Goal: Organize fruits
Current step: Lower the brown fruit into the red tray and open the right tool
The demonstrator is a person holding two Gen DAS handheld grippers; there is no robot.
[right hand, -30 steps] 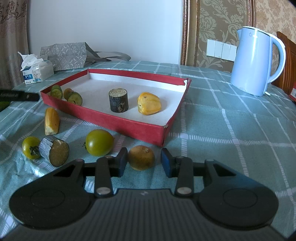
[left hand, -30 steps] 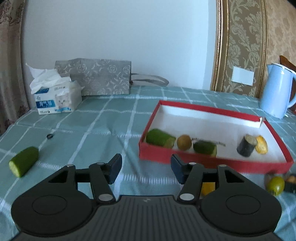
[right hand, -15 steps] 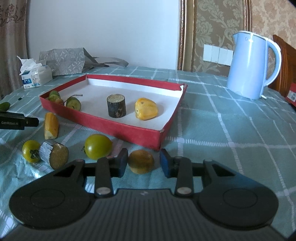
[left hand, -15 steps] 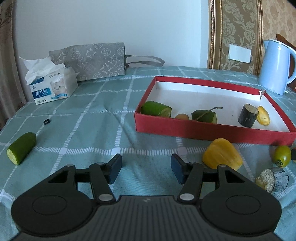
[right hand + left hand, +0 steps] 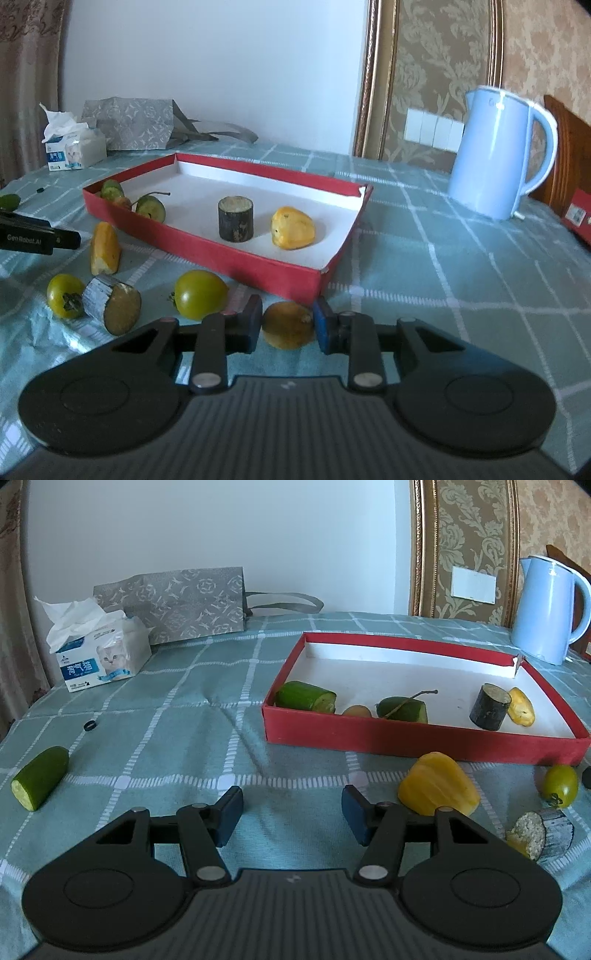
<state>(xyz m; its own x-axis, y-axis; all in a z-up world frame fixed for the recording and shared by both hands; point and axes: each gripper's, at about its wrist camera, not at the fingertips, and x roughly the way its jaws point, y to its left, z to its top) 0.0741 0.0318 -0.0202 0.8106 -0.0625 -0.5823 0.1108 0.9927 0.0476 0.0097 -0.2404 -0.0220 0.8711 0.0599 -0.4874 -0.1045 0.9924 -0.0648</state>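
A red box (image 5: 207, 251) with a white floor holds green cucumber pieces (image 5: 306, 701), a dark cylinder chunk (image 5: 235, 218) and a yellow fruit (image 5: 291, 228). My right gripper (image 5: 287, 326) is shut on a small brown-yellow round fruit (image 5: 286, 325) just in front of the box's near corner. Beside it lie a green tomato (image 5: 199, 293), a cut dark chunk (image 5: 110, 308), a smaller green tomato (image 5: 64, 300) and a yellow wedge (image 5: 105, 248). My left gripper (image 5: 291, 814) stands open over bare cloth, left of a yellow fruit piece (image 5: 437, 789). A cucumber piece (image 5: 40, 777) lies far left.
A pale blue kettle (image 5: 502, 155) stands at the back right. A tissue box (image 5: 99, 653) and a grey patterned bag (image 5: 173, 603) sit at the back left. A small black ring (image 5: 89, 725) lies on the checked green tablecloth (image 5: 177, 716). A red packet (image 5: 578, 218) shows at the right edge.
My right gripper's jaws have closed onto the small round fruit. The left wrist view has drawn back and swung right, bringing the yellow piece, tomato and cut chunk into sight.
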